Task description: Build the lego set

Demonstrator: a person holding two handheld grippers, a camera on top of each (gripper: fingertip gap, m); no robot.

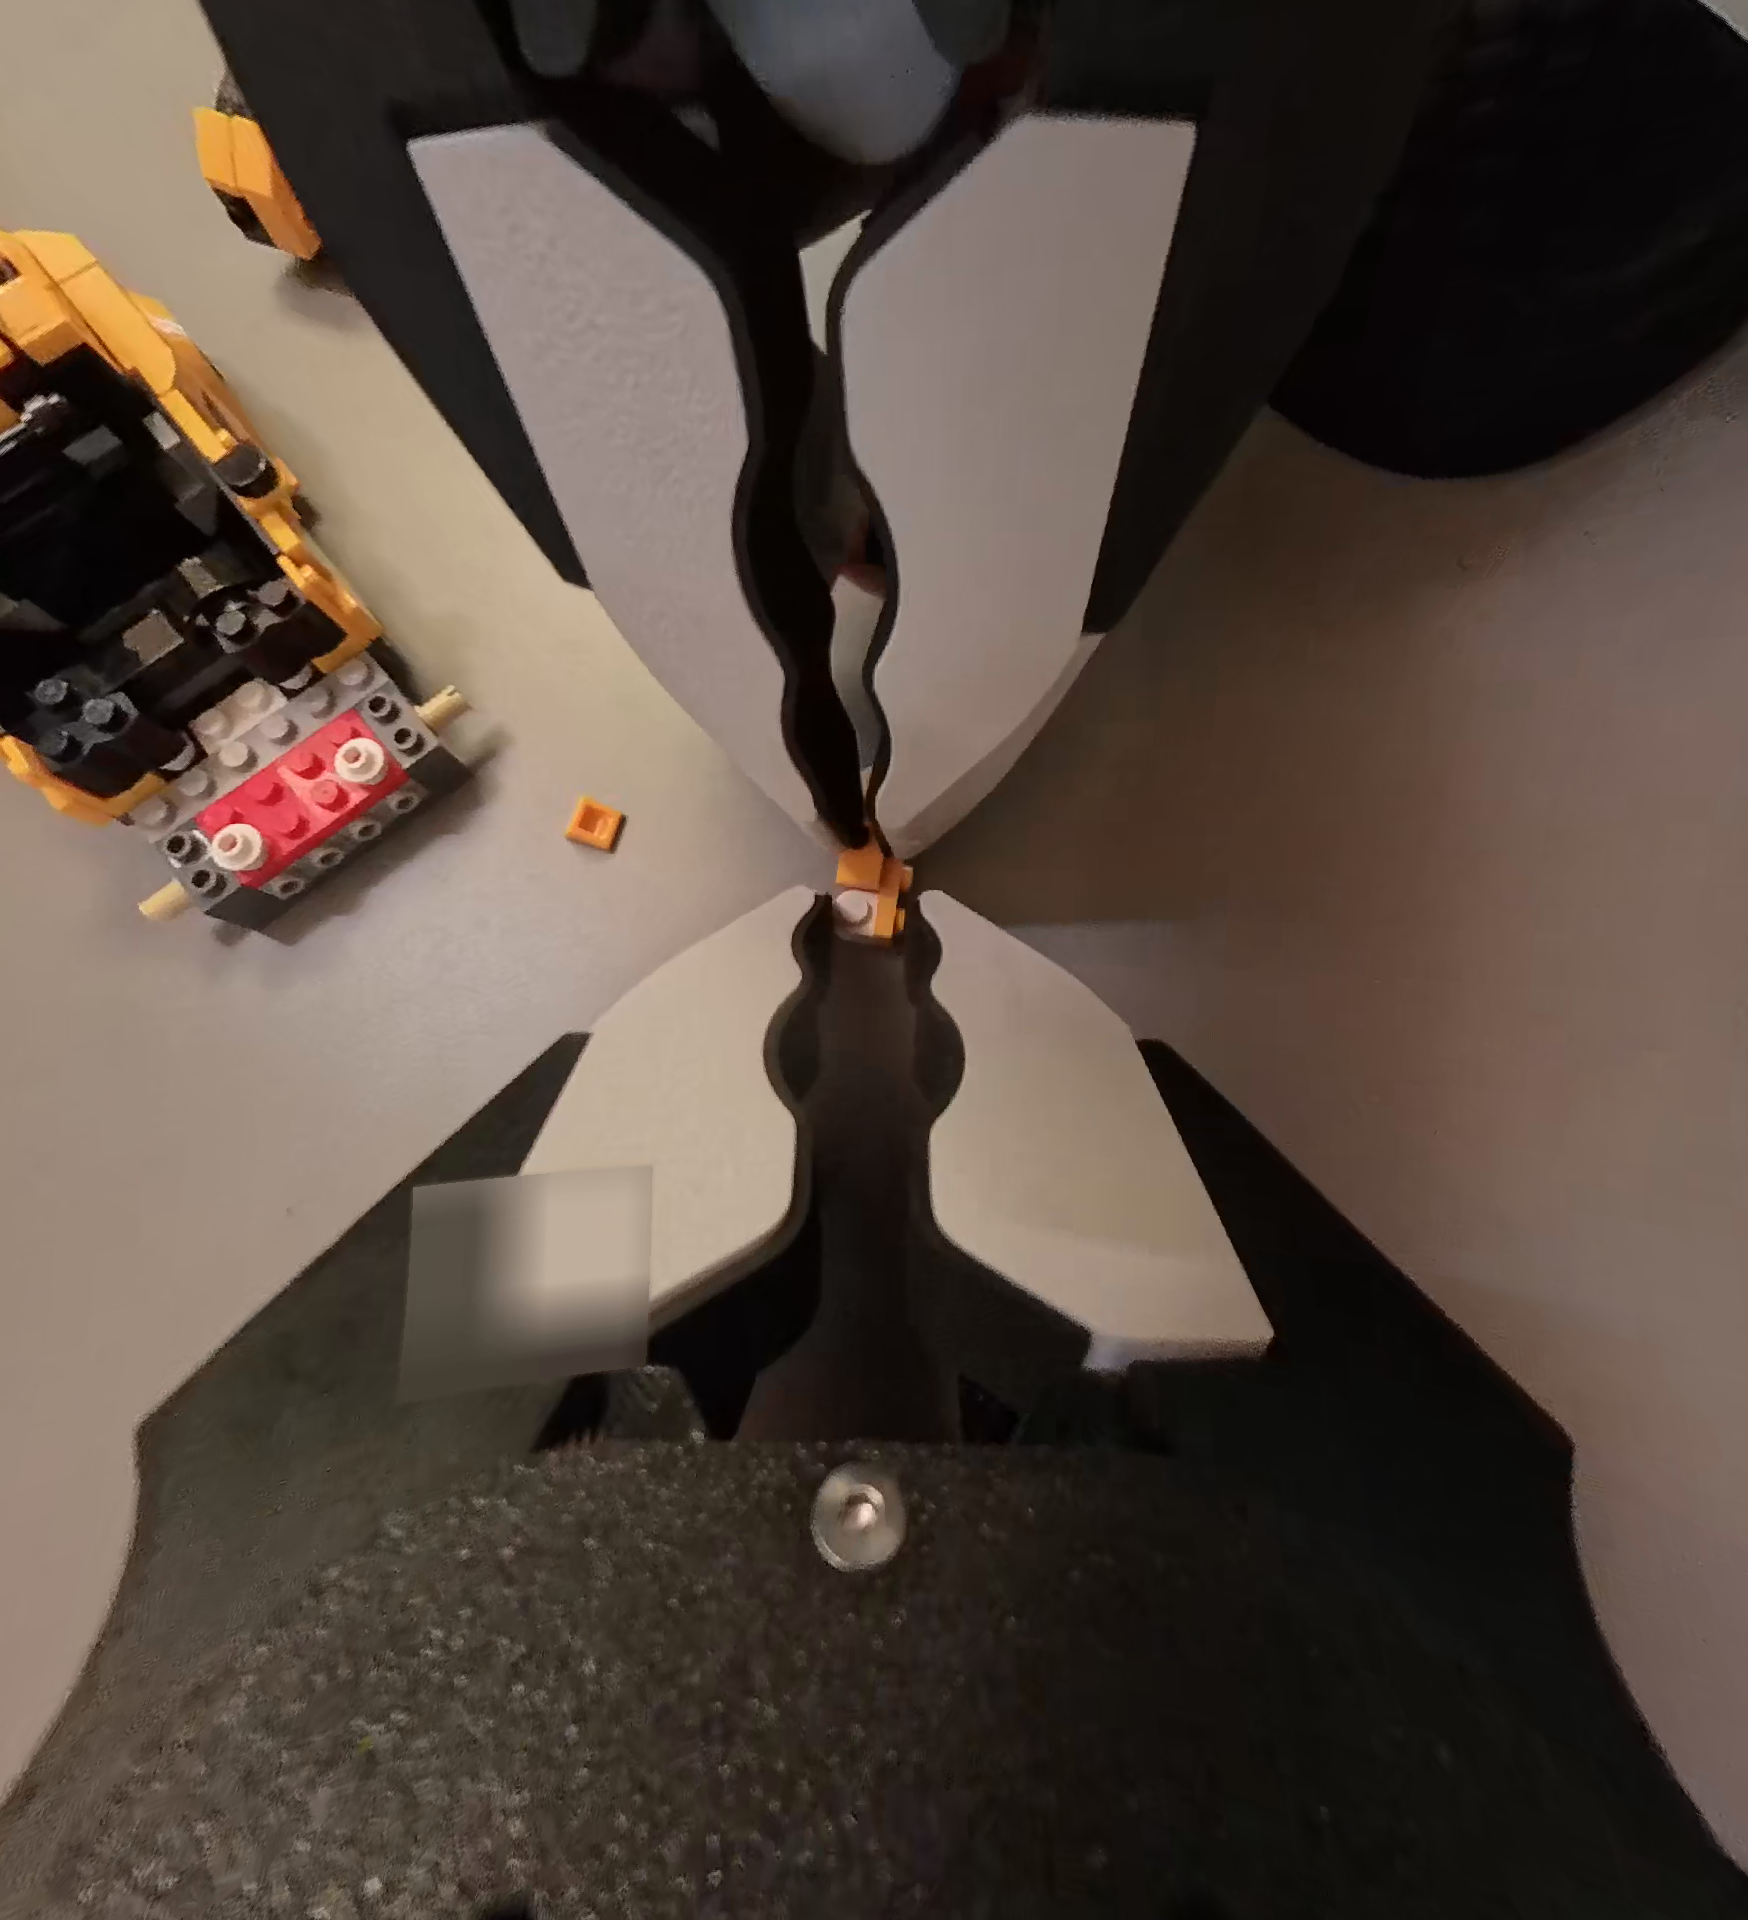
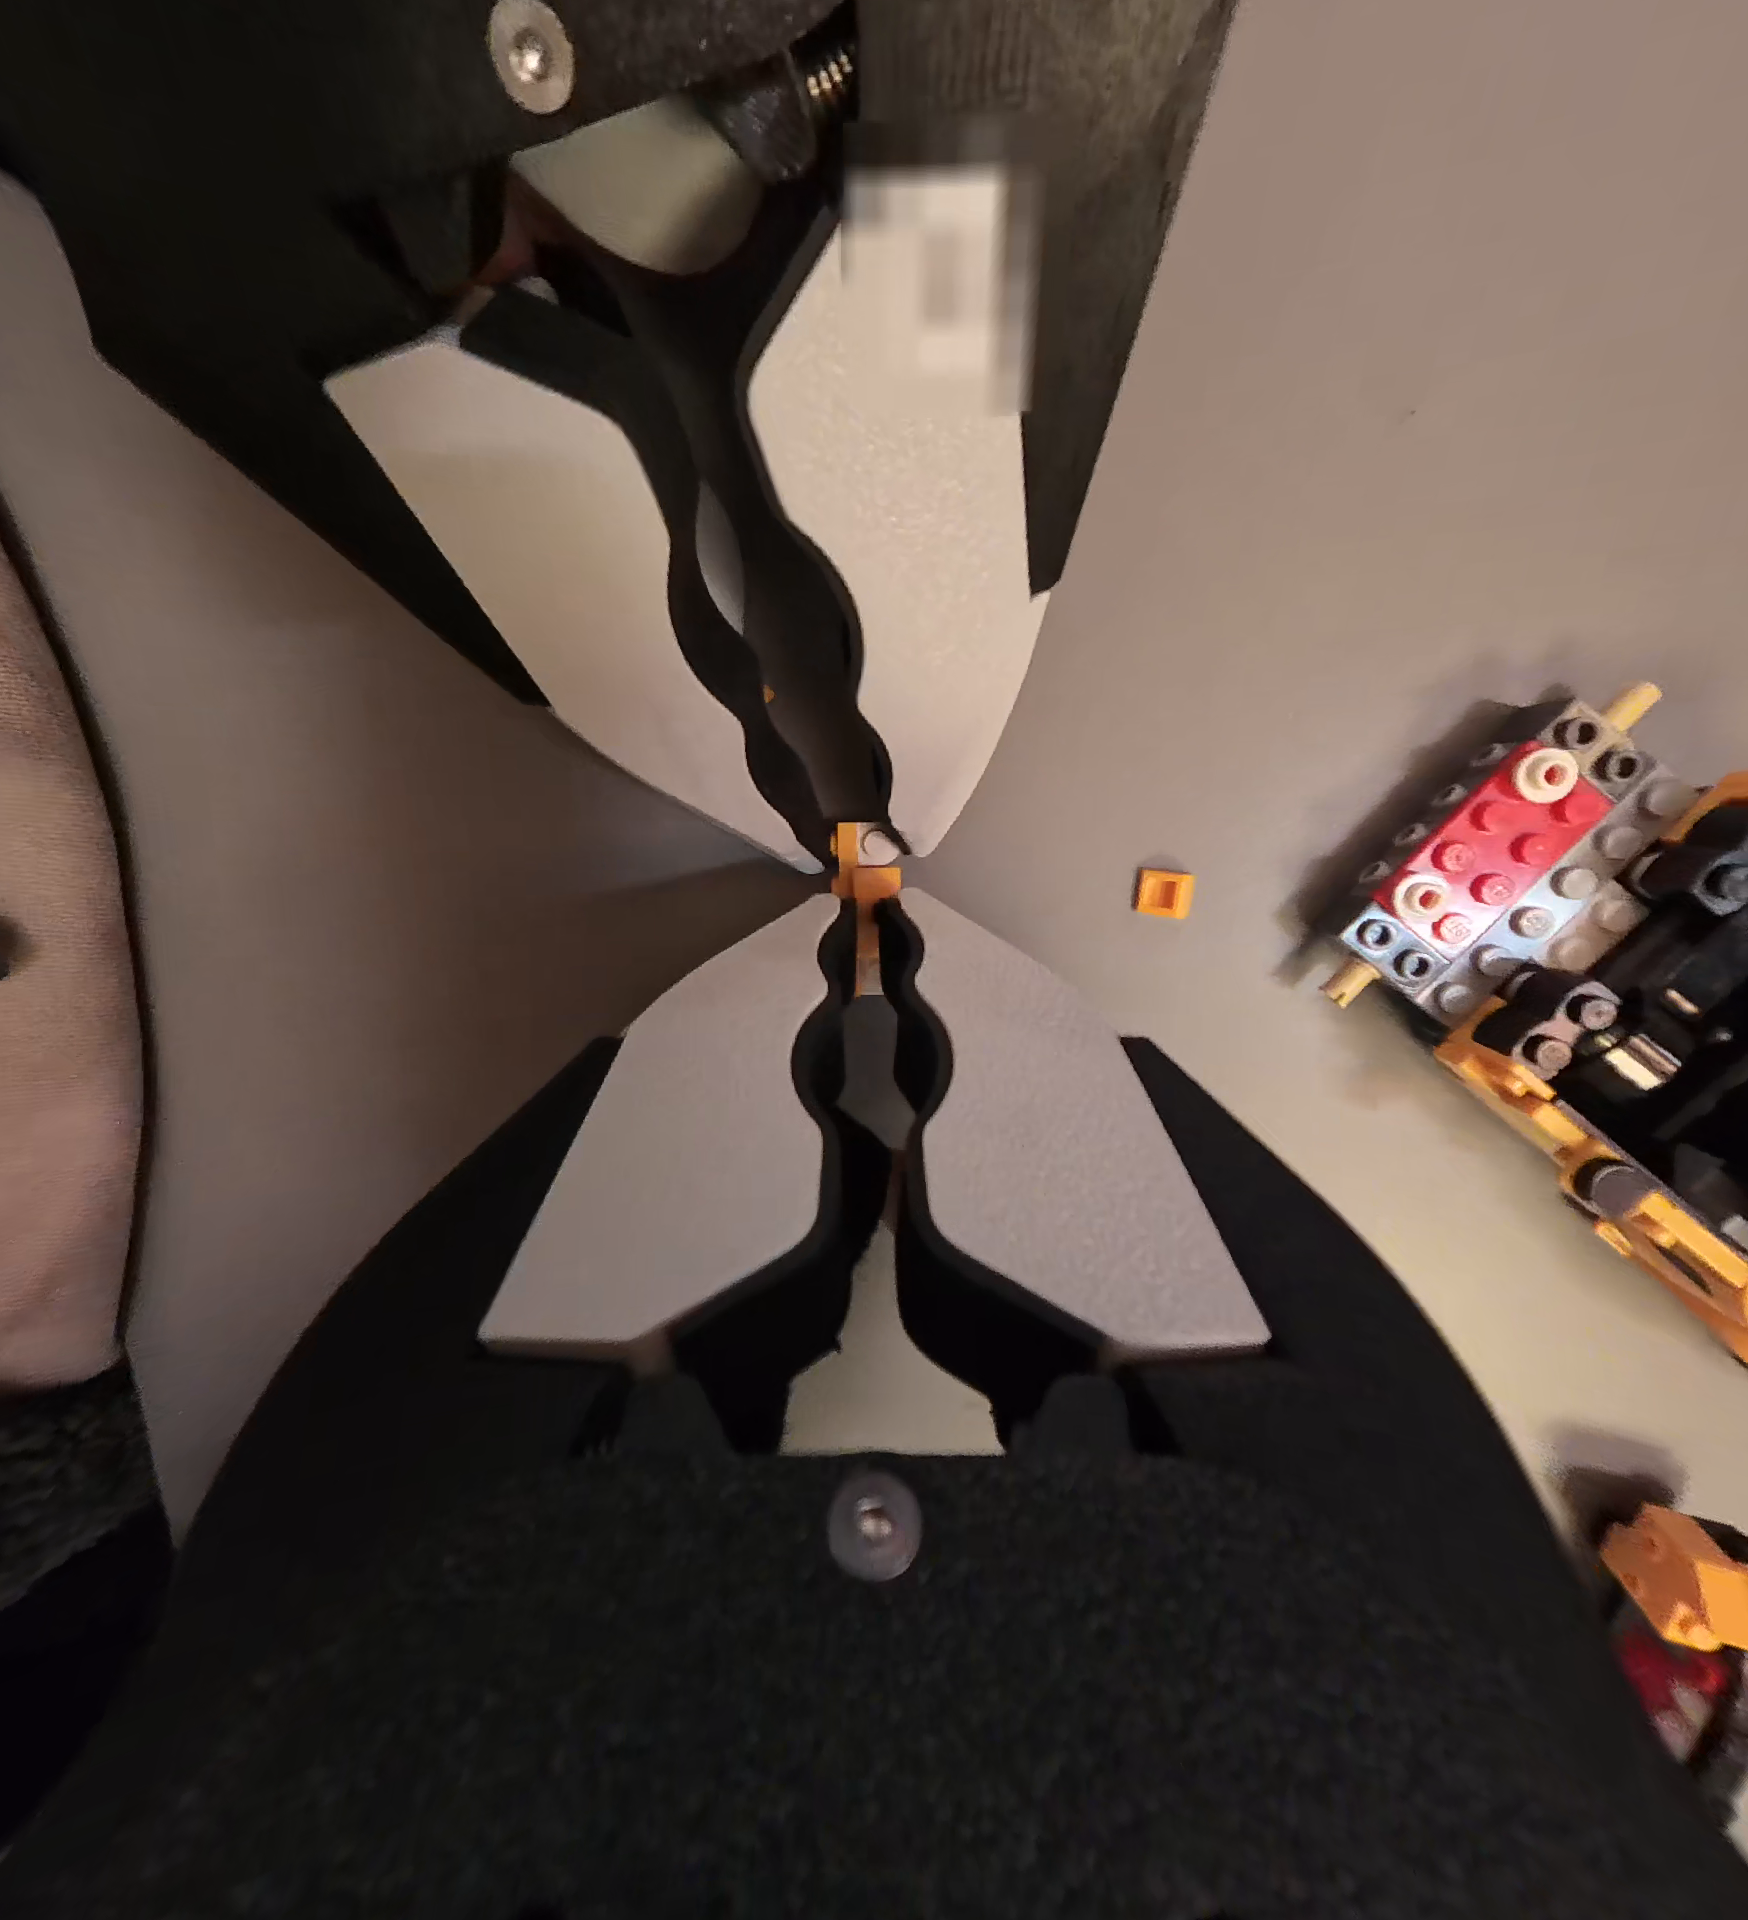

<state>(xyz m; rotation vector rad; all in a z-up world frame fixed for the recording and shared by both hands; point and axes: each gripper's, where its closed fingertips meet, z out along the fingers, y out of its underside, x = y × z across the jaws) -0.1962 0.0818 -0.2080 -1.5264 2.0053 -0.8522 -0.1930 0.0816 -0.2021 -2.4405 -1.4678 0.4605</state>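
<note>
My left gripper [image 1: 867,923] is shut on a small orange piece with a pale stud [image 1: 872,912]. My right gripper [image 1: 862,831] comes in from the top, tip to tip, shut on a small orange piece [image 1: 857,862]. The two pieces touch above the grey table [image 1: 1369,935]. In the right wrist view, my right gripper [image 2: 865,914] holds its orange piece [image 2: 875,885] against the left gripper's [image 2: 862,821] studded piece [image 2: 865,844]. A yellow and black Lego car [image 1: 122,561] with a red and grey studded end lies at the left, and at the right in the right wrist view [image 2: 1628,987].
A loose small orange tile [image 1: 595,824] lies on the table between the grippers and the car; it also shows in the right wrist view [image 2: 1163,891]. A small orange and black sub-assembly [image 2: 1691,1621] lies beyond the car [image 1: 257,187]. A person's clothing [image 2: 8,831] borders the table. My left and right fingertips are right by each other. The loose small orange tile [image 1: 595,824] lies around 4 centimetres away from my left fingertips. Seen from the right wrist view [image 2: 1161,891] as well.
</note>
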